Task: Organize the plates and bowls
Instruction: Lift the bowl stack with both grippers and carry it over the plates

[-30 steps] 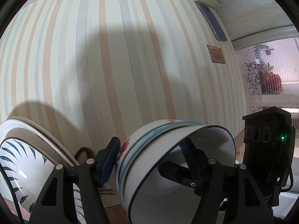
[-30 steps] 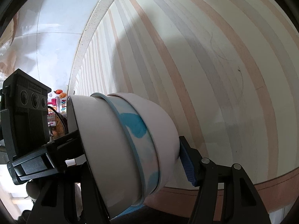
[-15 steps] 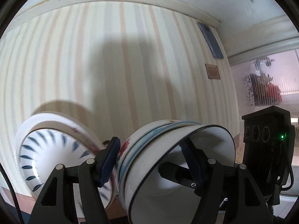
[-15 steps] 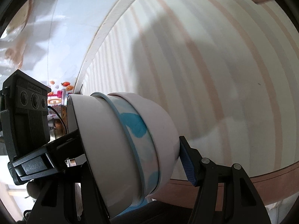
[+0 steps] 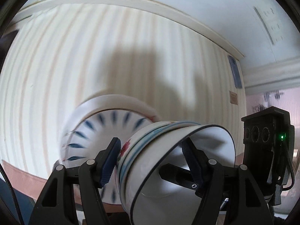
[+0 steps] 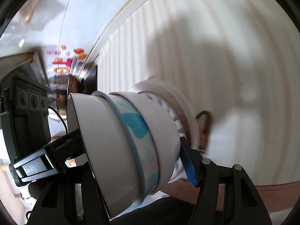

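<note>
A stack of nested bowls (image 5: 168, 159), white with blue bands and a red flower, hangs tilted on its side between both grippers. My left gripper (image 5: 150, 142) is shut on its wall, one blue pad (image 5: 110, 161) outside and the other finger inside the top bowl. My right gripper (image 6: 131, 135) clamps the same bowl stack (image 6: 135, 136) from the other side, with one blue pad (image 6: 187, 161) against the base. Behind the bowls a pile of plates (image 5: 105, 129) with blue leaf marks lies on the striped surface (image 5: 56, 75); it shows blurred in the right wrist view as plates (image 6: 174, 101).
The striped surface has a brown border (image 5: 22, 180) near me. A small brown object (image 6: 203, 129) lies beside the plates. A white wall (image 5: 243, 9) rises beyond the far edge. Each gripper's black camera body (image 5: 266, 140) shows in the other's view.
Both grippers moved together with the bowl stack, still clamped. The plates slid from the left edge toward the middle in the left wrist view and came into the right wrist view.
</note>
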Demonstrator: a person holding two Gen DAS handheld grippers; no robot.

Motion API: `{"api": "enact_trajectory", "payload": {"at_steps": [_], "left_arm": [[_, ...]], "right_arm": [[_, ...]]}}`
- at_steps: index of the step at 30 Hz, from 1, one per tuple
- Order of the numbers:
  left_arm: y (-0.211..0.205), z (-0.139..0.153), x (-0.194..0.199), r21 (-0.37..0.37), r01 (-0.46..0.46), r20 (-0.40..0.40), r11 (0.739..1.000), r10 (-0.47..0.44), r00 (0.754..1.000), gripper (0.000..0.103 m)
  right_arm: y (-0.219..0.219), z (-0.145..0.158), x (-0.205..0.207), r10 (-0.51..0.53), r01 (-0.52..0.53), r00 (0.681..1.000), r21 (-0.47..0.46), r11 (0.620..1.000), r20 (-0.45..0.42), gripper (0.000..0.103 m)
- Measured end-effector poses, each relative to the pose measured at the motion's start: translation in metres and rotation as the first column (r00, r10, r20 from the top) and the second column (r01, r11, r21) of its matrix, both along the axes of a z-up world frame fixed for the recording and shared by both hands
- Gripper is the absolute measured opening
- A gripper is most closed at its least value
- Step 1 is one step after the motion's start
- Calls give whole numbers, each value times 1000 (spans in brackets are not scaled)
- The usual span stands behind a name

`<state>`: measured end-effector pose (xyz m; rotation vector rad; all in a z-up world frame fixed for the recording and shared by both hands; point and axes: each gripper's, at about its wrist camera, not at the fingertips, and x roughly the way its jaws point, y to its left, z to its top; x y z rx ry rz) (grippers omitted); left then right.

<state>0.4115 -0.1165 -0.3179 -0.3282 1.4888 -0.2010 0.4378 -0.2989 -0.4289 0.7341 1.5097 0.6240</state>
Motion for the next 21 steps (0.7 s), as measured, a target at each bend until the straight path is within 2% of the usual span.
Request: {"api": "enact_trajectory", "payload": {"at_steps": [9, 21], "left_arm": [[46, -22, -9, -15, -99, -33, 995, 99, 995, 66], [57, -37, -5, -30, -110, -43, 993, 109, 993, 66]], "right_arm": [[53, -16, 5, 86, -87, 996, -23, 996, -20, 63], [77, -26, 15, 91, -92, 996, -68, 993, -15, 63]]}}
